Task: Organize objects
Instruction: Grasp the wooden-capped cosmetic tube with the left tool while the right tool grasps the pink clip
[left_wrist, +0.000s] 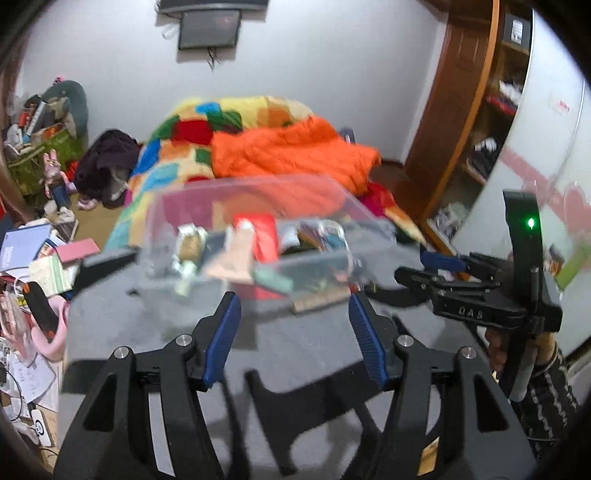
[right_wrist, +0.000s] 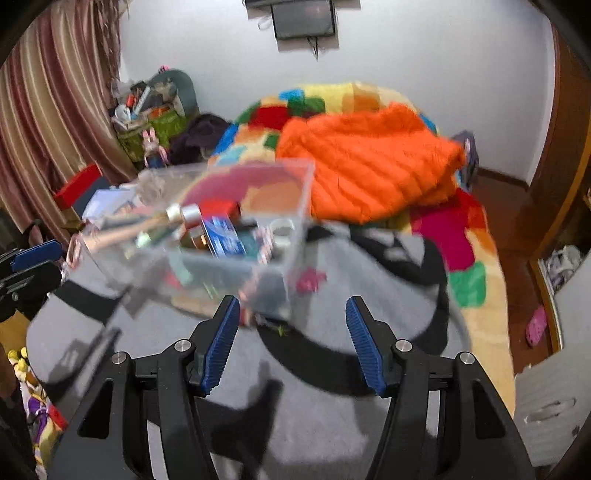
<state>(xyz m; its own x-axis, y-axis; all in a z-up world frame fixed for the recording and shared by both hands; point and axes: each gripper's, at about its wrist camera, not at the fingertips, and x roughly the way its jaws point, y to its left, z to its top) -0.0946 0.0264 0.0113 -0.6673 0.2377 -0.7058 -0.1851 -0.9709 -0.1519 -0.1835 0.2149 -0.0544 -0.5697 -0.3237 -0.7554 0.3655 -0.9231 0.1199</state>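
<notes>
A clear plastic box (left_wrist: 255, 236) full of small items stands on a grey cloth on the bed; the same box (right_wrist: 207, 240) shows in the right wrist view, blurred. Inside it lie a red packet (left_wrist: 264, 236), a blue packet (right_wrist: 225, 236) and a silver-capped tube (right_wrist: 184, 214). My left gripper (left_wrist: 293, 314) hovers just short of the box's near side, open, nothing between its blue pads. My right gripper (right_wrist: 291, 317) is open too, near the box's right corner, holding nothing. From the left wrist view the right gripper (left_wrist: 443, 266) appears at the right, held by a hand.
A grey cloth (right_wrist: 332, 406) covers the near part of the bed. Behind the box lie an orange blanket (left_wrist: 291, 151) and a patchwork quilt (left_wrist: 177, 147). Books and clutter (left_wrist: 33, 258) pile up at the left. A wooden wardrobe (left_wrist: 458, 129) stands at the right.
</notes>
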